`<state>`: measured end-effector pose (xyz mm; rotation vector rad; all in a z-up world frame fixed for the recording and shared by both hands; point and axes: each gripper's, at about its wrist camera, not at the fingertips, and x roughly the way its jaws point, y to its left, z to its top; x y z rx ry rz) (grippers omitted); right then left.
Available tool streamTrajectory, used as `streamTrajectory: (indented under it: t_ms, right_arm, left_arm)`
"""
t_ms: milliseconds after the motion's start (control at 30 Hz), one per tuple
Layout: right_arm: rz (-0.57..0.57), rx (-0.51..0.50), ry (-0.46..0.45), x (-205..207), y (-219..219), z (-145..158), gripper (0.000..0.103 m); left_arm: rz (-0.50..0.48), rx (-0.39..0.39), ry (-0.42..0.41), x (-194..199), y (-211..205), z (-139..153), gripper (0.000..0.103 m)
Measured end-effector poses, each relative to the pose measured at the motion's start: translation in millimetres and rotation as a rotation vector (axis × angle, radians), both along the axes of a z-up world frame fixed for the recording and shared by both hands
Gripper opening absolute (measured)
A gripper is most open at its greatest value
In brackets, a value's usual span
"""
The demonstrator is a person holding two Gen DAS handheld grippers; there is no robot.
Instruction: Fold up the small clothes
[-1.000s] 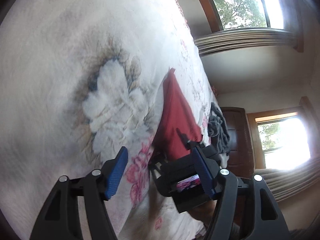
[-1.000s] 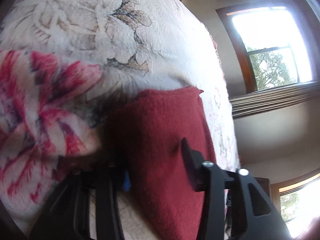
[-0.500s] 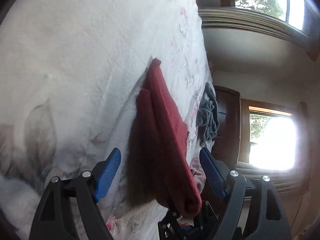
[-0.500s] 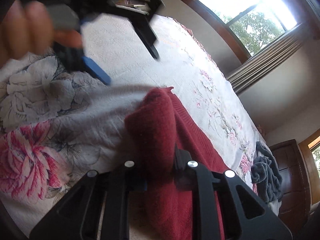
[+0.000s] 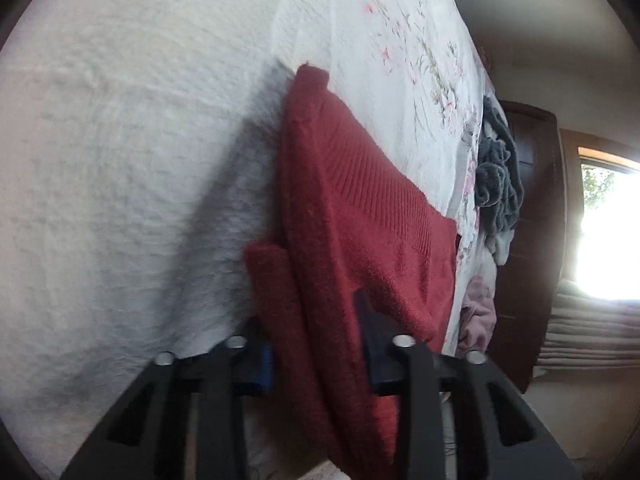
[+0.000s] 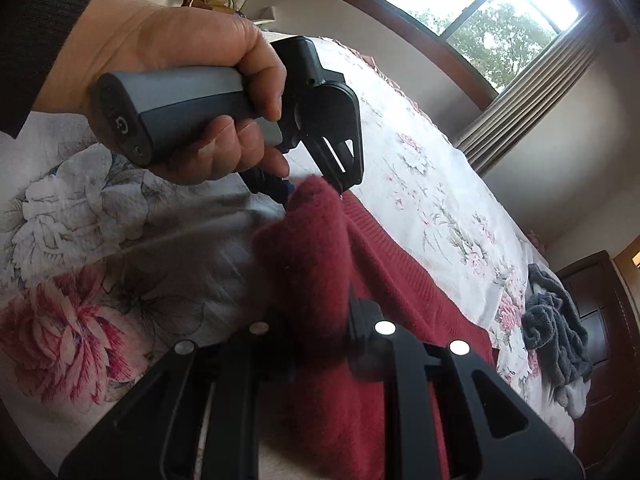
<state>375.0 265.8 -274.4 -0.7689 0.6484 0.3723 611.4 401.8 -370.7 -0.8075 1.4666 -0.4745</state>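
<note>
On floral bedspread, red knit garment lies partly raised along one edge. Left gripper clamped on its near edge; right gripper likewise pinching a bunched fold. Two-pt hold likely to carry edge over evenly for fold. Grey clothes well apart, untouched.

Sunlit arched window above floral bedspread.

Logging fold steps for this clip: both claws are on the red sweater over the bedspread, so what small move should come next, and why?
Probably carry the pinched edge across and lay it flat. The left claw and right claw both grip the red knit sweater, which is bunched and raised off the floral bedspread.
</note>
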Motion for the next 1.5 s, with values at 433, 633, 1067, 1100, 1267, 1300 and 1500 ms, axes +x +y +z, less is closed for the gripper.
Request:
streamTrajectory:
  t_ms: [433,633,1067,1100,1267,1300,1500]
  right_arm:
    - [-0.061,0.148,0.038,7.1,-24.0,29.5,0.016]
    - [-0.079,0.191,0.037,3.1,-27.8,42.1,0.016]
    - [-0.147,0.281,0.035,4.8,-54.9,70.4,0.016]
    - [-0.151,0.287,0.034,4.1,-57.6,72.6,0.016]
    - [-0.174,0.327,0.034,2.0,-72.3,83.5,0.016]
    - [-0.179,0.334,0.034,1.6,-75.3,85.7,0.016]
    - [-0.214,0.399,0.045,-0.1,-100.0,99.3,0.015]
  left_arm:
    - [-0.127,0.169,-0.064,14.4,-31.3,66.0,0.016]
    - [-0.166,0.22,-0.095,17.1,-45.9,95.1,0.016]
    - [-0.225,0.308,-0.151,18.0,-81.6,142.9,0.015]
    - [-0.23,0.315,-0.157,17.2,-85.0,147.0,0.015]
    - [-0.249,0.348,-0.181,12.9,-104.1,168.6,0.015]
    - [-0.253,0.355,-0.184,12.3,-107.7,172.0,0.015]
    - [-0.288,0.401,-0.214,7.6,-140.5,198.2,0.015]
